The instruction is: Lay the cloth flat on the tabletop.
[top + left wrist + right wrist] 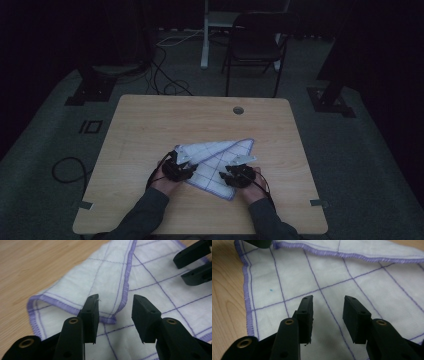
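Two hand-held grippers, one cloth, one table, one chair. Nearest, the left gripper [180, 162] and right gripper [240, 167] hover just above the cloth [215, 160], each with jaws standing apart and nothing between them. The cloth is white with a thin purple grid and purple stitched hem, partly folded, one hemmed corner lying over the rest. It lies flat on the near middle of the light wooden table [150, 125]. Beyond, a dark folding chair [255, 45] stands on grey carpet in a dim room.
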Available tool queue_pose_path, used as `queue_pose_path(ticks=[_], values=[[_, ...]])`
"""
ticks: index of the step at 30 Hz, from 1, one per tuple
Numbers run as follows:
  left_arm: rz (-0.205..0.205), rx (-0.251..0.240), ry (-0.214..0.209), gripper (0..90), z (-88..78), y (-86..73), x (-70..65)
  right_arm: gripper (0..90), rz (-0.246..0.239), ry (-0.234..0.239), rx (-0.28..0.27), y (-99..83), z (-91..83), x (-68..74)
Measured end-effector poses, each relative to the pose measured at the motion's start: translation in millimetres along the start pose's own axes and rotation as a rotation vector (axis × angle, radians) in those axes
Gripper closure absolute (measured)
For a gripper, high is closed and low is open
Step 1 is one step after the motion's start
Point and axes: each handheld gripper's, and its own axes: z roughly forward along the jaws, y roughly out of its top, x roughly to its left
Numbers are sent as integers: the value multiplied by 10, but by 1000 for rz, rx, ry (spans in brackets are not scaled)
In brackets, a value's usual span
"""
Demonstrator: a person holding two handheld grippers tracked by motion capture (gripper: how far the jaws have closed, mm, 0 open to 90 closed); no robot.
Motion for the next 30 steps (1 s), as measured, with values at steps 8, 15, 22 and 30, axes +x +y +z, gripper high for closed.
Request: queue_pose_path(ticks=[8,15,22,30], values=[[10,52,53,706,141,40,18,595,13,13,15,-54,0,-11],[-13,54,66,866,170,90,109,595,16,18,16,-75,-16,-23],[-40,46,80,875,155,143,206,598,1,8,26,-96,-48,-33],[-86,30,96,876,120,215,379,602,0,-3,37,-136,-108,-92]])
